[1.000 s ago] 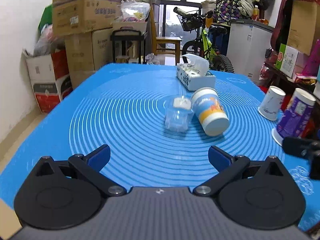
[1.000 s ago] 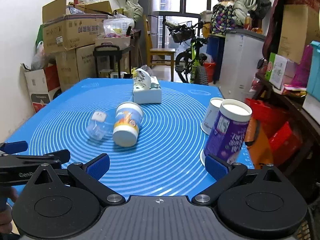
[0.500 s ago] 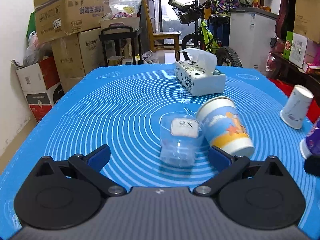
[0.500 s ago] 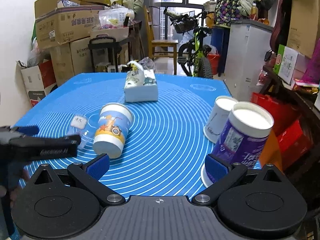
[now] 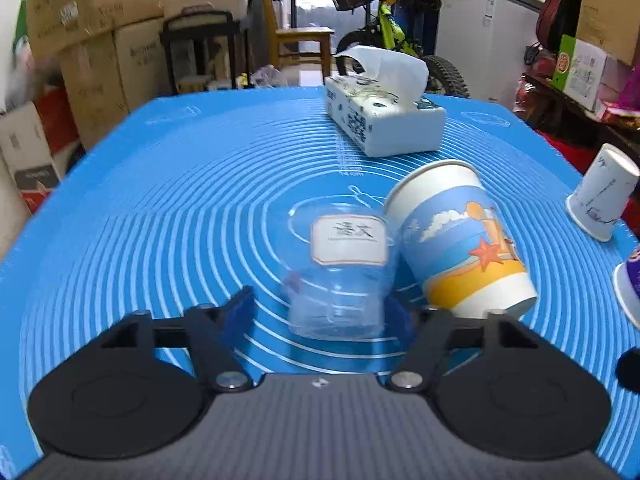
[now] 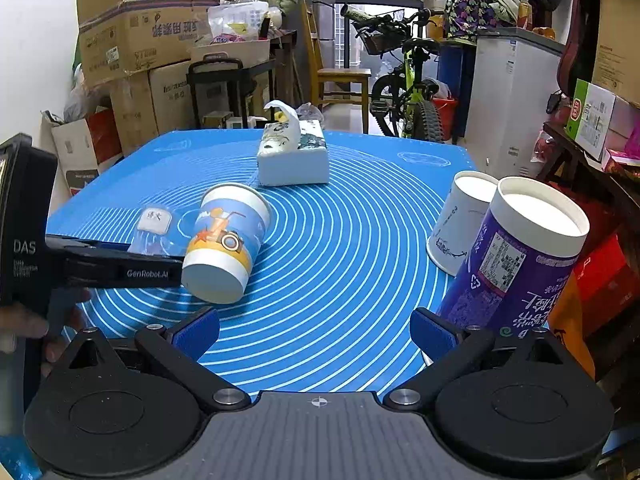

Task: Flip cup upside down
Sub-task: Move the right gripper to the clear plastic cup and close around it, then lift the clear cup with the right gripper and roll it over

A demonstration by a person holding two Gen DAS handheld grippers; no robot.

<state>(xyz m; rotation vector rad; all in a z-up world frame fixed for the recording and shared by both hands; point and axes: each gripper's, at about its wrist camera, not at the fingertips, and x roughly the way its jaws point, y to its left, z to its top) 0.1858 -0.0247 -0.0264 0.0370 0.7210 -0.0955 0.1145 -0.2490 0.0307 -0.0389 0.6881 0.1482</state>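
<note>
A clear plastic cup (image 5: 338,276) with a white label lies on its side on the blue mat (image 5: 160,208), its base toward me. My left gripper (image 5: 324,316) is open, with a finger on either side of the cup's base; the fingers stand narrower than before, and contact is unclear. A paper cup with a beach print (image 5: 460,240) lies on its side, touching the clear cup's right. In the right wrist view the clear cup (image 6: 154,232) and the printed cup (image 6: 226,244) lie at left, with the left gripper's fingers (image 6: 120,268) reaching in. My right gripper (image 6: 316,336) is open and empty.
A tissue box (image 5: 384,120) stands at the back of the mat. A white paper cup (image 6: 460,224) and a tall purple cup (image 6: 516,260) stand upside down near the right edge, the purple one close to my right gripper's right finger. Boxes and a bicycle lie beyond the table.
My left gripper has moved forward until its fingers flank the clear cup, and they have narrowed. My right gripper has shifted a little nearer the purple cup.
</note>
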